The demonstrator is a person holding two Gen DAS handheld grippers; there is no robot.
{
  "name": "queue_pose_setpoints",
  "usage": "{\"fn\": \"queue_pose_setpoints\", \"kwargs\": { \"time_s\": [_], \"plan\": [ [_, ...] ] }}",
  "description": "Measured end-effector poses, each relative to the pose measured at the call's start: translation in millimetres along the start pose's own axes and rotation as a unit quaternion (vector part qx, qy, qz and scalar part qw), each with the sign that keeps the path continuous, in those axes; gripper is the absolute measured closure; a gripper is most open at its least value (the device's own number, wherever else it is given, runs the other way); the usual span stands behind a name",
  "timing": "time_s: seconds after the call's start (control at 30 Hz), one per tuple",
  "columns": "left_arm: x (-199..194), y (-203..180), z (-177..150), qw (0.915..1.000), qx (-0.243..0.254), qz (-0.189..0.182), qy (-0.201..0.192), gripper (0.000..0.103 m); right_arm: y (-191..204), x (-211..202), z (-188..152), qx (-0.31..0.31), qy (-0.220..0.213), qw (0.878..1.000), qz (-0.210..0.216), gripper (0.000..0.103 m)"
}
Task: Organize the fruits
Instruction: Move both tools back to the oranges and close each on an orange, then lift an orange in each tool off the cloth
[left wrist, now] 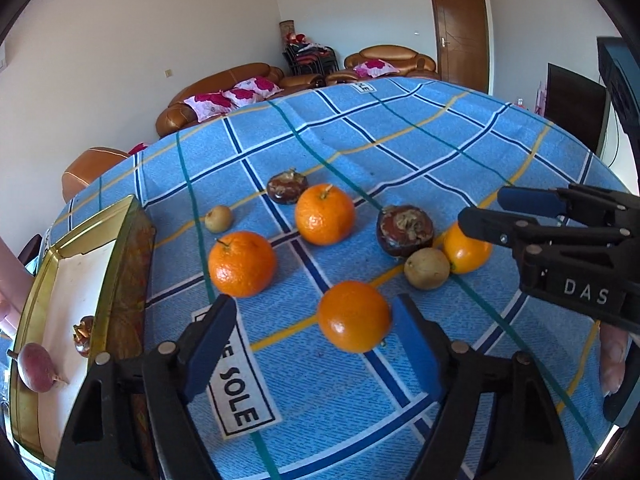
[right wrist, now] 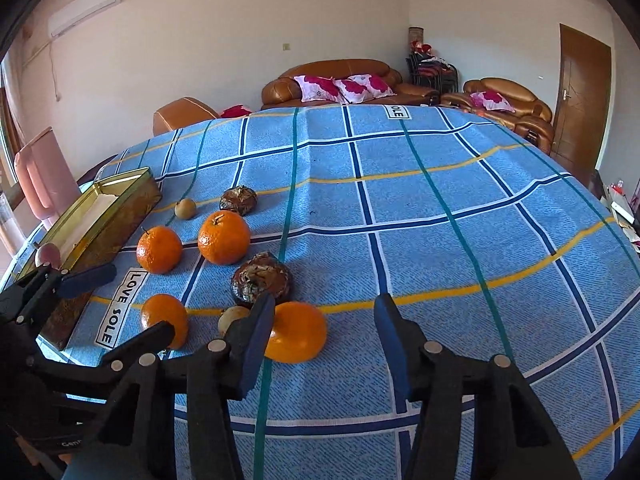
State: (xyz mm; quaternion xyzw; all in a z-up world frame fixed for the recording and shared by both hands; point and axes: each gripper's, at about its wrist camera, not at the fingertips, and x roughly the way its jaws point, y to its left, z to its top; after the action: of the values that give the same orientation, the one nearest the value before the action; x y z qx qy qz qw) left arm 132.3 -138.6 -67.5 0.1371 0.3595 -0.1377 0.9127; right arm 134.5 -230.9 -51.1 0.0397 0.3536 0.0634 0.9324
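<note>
Blue checked cloth (right wrist: 440, 208) under everything. Gold tin (left wrist: 120, 248) far left, two fruits inside. Your left gripper (left wrist: 312, 332) wide open, nearest orange (left wrist: 354, 316) between fingers, ungripped. Your right gripper (right wrist: 324, 320) wide open, empty, orange (right wrist: 298, 338) just left.

The left tool (left wrist: 314, 320) hangs low with its blue-padded fingers (left wrist: 210, 344) spread wide apart. The right tool (right wrist: 324, 338) is likewise wide open, angled forward and down just beside the left one.
</note>
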Motion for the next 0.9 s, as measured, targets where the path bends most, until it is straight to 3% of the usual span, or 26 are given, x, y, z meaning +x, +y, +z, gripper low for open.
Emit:
{"fn": "queue_pose_setpoints", "kwargs": {
  "time_s": [0.1,0.2,0.23,0.27,0.37,0.57,0.9],
  "plan": [
    [8,1,0,0.9997,-0.001,-0.016,0.02,0.027,2,1,0,-0.005,0.002,1.0,0.006,0.05],
    [14,2,0,0.9988,-0.004,-0.034,0.035,0.047,9,1,-2,-0.02,0.007,1.0,0.018,0.052],
    [16,1,1,0.9985,-0.004,-0.039,0.039,0.058,11,2,-2,-0.025,0.01,0.999,0.02,0.054],
    [17,1,0,0.9982,-0.004,-0.042,0.043,0.06,13,3,-3,-0.028,0.014,0.999,0.026,0.054],
    [18,3,0,0.9977,-0.01,-0.051,0.045,0.06,15,10,-4,-0.028,0.035,0.998,0.045,0.061],
    [13,7,-1,0.9979,-0.02,-0.052,0.033,0.061,18,11,-5,-0.035,0.041,0.997,0.047,0.062],
    [-5,19,-1,0.9982,-0.043,-0.04,-0.015,0.061,21,-1,-5,-0.044,0.008,0.998,0.04,0.062]
  ]
}}
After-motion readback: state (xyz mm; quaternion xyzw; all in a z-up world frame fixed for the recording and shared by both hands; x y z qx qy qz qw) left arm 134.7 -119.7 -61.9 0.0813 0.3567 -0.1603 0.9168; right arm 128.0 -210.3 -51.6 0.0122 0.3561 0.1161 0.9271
